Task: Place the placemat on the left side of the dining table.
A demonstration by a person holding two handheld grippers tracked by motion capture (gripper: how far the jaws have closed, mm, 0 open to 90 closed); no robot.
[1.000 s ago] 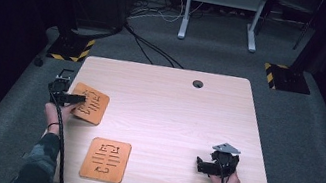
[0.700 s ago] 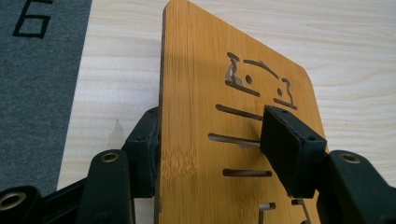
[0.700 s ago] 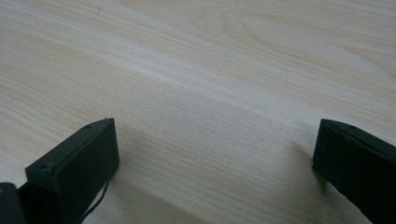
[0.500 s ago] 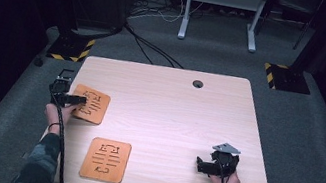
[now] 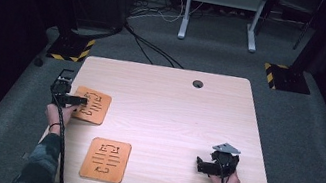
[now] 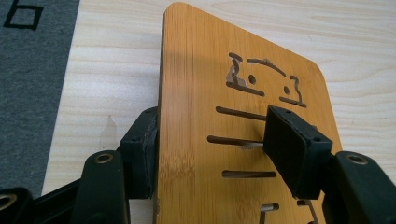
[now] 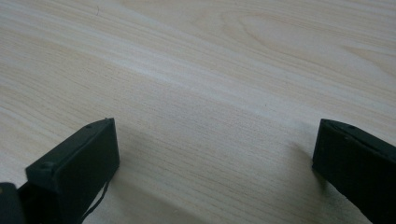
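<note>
At the left edge of the table [image 5: 175,98], I hold my left gripper [image 5: 79,101] over the near corner of a wooden board [image 5: 92,105] with cut-out slots. This board lies flat on the table, close to its left edge. In the left gripper view the board [image 6: 201,116] is between my two jaws: one jaw stands at the board's edge, and the other stands above its slotted face. The jaws have just been opening, and I cannot tell if the pads are touching the wood or are just free of it; the upper pad seems a little lifted from the surface.

A second board [image 5: 106,159] of the same kind lies flat nearer to me, close to the front edge of the table, well apart from the first one.

My right gripper [image 5: 199,165] rests on the table at the front right, far from both boards. In the right gripper view its jaws stand wide apart, with bare table [image 7: 210,93] between them.
</note>
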